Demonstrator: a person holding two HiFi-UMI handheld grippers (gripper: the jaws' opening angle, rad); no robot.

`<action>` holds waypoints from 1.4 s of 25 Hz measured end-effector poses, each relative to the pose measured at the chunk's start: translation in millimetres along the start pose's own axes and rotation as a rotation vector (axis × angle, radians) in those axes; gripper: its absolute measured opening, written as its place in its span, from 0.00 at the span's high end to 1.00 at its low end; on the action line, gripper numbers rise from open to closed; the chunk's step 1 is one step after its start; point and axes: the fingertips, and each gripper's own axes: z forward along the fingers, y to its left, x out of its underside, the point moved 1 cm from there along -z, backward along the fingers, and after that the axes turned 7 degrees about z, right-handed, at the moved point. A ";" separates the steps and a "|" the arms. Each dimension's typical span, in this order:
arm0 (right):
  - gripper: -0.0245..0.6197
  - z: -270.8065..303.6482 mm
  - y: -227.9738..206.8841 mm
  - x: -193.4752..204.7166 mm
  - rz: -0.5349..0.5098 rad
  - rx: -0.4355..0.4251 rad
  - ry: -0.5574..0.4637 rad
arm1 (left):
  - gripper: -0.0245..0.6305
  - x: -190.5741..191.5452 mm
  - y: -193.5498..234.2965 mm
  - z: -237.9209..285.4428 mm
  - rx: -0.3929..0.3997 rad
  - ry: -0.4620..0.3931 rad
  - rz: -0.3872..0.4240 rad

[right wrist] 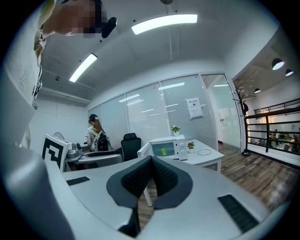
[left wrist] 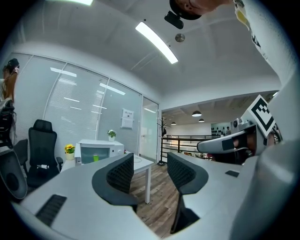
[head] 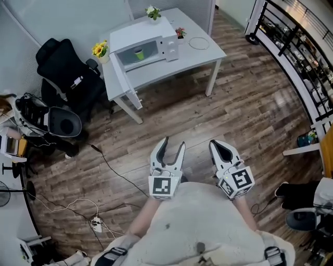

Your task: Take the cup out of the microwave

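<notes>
Cup in open microwave, well apart ahead; left tongs wide, empty; right tongs closed.

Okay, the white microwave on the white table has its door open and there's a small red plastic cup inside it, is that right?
Not quite: the small plastic cup inside is green, not red, as the head view shows. The rest holds: the white microwave stands on the white table with its door open.

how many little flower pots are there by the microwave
3: yellow flowers left of the microwave, white flowers on top of it, pink flowers at its right; others could hide behind it.
</notes>
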 end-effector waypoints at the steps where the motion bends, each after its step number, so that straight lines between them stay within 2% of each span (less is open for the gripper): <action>1: 0.95 7.0 0.5 -0.5 -0.003 0.004 -0.003 | 0.59 -1.4 6.7 3.5 0.003 -0.001 0.003; 5: 0.95 26.1 3.7 -3.6 0.003 0.017 -0.018 | 0.59 9.2 21.9 12.1 0.009 0.011 -0.024; 9: 0.95 36.1 0.5 -5.9 0.005 0.020 -0.008 | 0.59 5.1 24.5 19.3 0.026 0.009 -0.012; 12: 0.95 43.4 -7.4 -4.7 -0.002 0.014 -0.004 | 0.59 16.4 28.0 27.4 0.013 0.047 -0.025; 16: 0.95 55.9 -22.7 -6.3 0.012 0.011 0.000 | 0.59 21.4 36.3 43.3 -0.001 0.051 -0.030; 23: 0.95 93.6 -59.5 -18.8 0.003 -0.043 0.022 | 0.59 26.0 48.4 85.4 -0.067 0.061 -0.042; 35: 0.95 194.4 -144.1 -59.7 0.001 -0.108 0.049 | 0.59 31.3 91.2 192.6 -0.163 0.092 -0.068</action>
